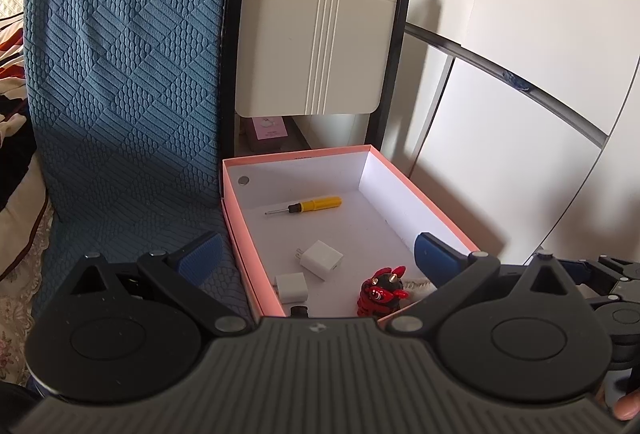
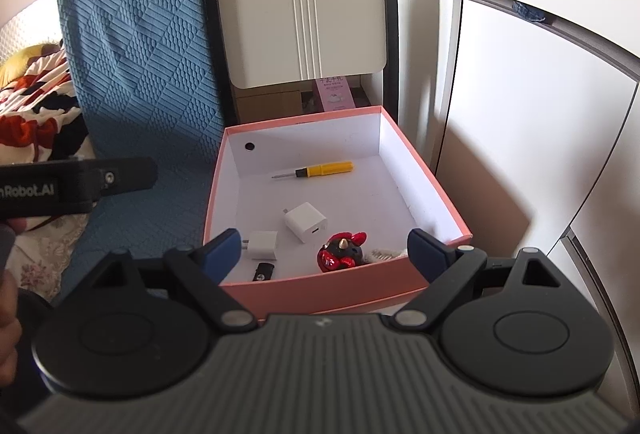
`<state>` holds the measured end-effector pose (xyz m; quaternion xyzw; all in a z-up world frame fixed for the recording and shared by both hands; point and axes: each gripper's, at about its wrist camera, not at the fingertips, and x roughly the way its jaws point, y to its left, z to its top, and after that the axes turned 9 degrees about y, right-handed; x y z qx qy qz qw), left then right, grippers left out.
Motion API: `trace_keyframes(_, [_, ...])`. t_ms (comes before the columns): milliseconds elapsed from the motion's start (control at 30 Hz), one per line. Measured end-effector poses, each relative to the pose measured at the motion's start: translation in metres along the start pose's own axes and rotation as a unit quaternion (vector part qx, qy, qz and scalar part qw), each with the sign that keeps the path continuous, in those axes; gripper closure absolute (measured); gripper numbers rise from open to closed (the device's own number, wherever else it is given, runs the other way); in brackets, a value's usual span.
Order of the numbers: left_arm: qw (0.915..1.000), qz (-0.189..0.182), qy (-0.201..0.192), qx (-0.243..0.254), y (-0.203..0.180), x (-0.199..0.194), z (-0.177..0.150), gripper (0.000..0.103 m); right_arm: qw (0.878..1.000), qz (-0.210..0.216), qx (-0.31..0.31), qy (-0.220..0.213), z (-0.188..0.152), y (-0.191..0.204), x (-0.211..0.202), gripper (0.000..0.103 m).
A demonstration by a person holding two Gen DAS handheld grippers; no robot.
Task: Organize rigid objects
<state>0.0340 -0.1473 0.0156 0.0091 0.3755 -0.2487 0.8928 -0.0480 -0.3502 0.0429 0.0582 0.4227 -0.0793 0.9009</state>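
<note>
Two grippers: left gripper (image 1: 316, 254) and right gripper (image 2: 324, 254) both gape wide, holding nothing, poised over the near rim of the box.
Surroundings: blue cushion (image 1: 124, 74) left of the box; folded beige chair (image 1: 316, 34) beyond it.
Hard to see: small black item (image 2: 264, 271) and a white fluffy thing behind the figurine.
Box contents: pink box (image 2: 320, 294) holds yellow screwdriver (image 2: 320, 169) at the far end, two white chargers (image 2: 306, 222), red figurine (image 2: 340, 254) near.

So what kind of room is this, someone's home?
Most likely a bedroom or living room in a home. A blue textured cushion stands beside floral bedding, and a folded chair leans on the wall behind the pink box of small household items.
</note>
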Motion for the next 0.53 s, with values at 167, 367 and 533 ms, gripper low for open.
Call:
trace_keyframes(167, [1.0000,0.000,-0.001,0.002,-0.0006,0.0002,0.0004,0.000,1.000,-0.001,0.001,0.000,0.0001,-0.0002,0.0001,0.012])
trace_keyframes(367, [1.0000,-0.001,-0.001,0.008,-0.0029,0.0002,-0.0005,0.000,1.000,-0.001,0.001,0.002,-0.0007,0.0001,0.0014,0.012])
trace_keyframes(533, [0.9999,-0.003,0.001,0.010,-0.0036,0.0008,-0.0009,0.000,1.000,0.000,0.002,0.004,-0.0008,0.0006,0.0030,0.012])
